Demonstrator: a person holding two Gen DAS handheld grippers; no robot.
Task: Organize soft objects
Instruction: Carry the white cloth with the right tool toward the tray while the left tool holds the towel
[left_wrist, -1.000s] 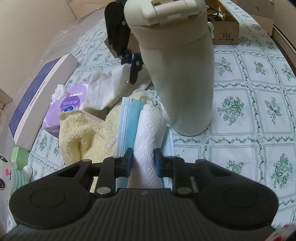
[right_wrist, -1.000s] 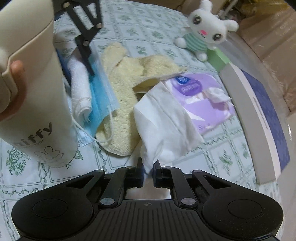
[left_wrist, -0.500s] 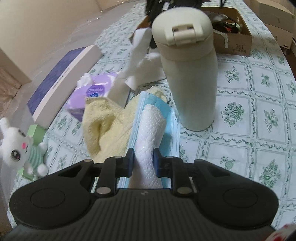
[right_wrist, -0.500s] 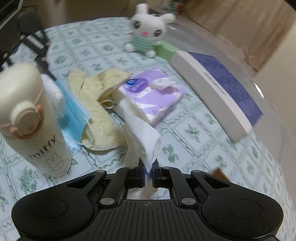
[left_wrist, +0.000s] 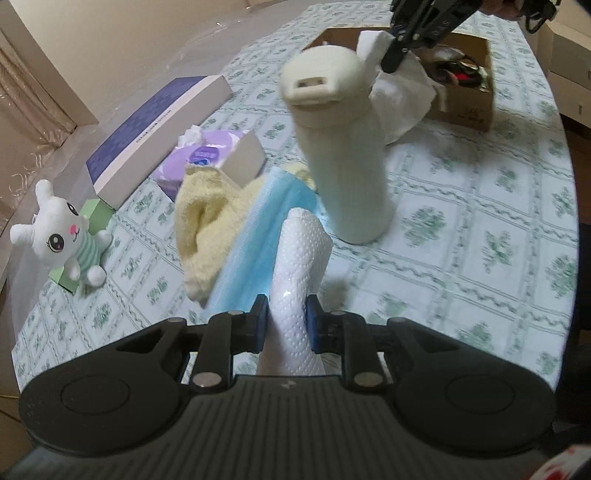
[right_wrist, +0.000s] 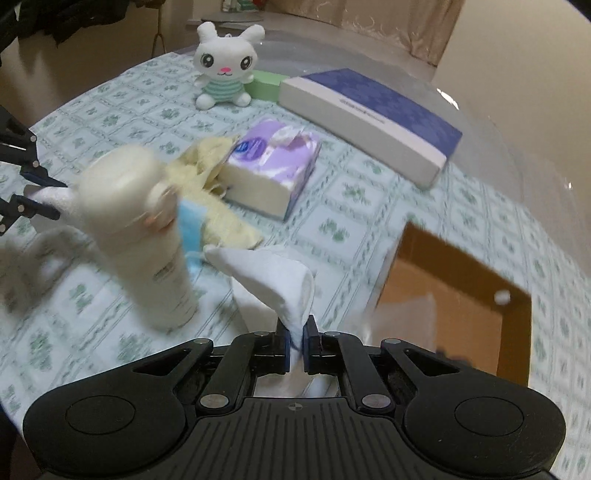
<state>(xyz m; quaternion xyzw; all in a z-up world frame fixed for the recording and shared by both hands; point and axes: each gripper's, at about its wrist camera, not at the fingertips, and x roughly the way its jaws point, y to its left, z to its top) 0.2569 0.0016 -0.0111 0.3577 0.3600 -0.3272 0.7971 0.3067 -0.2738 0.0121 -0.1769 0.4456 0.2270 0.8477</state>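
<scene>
My left gripper (left_wrist: 286, 311) is shut on a rolled white paper towel (left_wrist: 301, 251), held up over a blue face mask (left_wrist: 258, 229) and a yellow towel (left_wrist: 203, 221). My right gripper (right_wrist: 295, 328) is shut on a crumpled white tissue (right_wrist: 273, 280), which hangs above the table between a cream bottle (right_wrist: 140, 229) and an open cardboard box (right_wrist: 454, 291). In the left wrist view the right gripper (left_wrist: 397, 55) shows at the top, behind the bottle (left_wrist: 340, 147), with the tissue (left_wrist: 402, 96) dangling from it. A purple tissue pack (left_wrist: 210, 158) lies beside the yellow towel.
A white plush rabbit (right_wrist: 223, 66) leans on a green block (right_wrist: 267, 85). A long navy-and-white box (right_wrist: 369, 118) lies near the table's edge. The cardboard box (left_wrist: 465, 88) holds dark items. A green-patterned cloth (left_wrist: 480, 221) covers the table.
Both grippers have risen and the views have pulled back. The right gripper has carried the tissue off the pile toward the cardboard box. The left has lifted the paper towel roll.
</scene>
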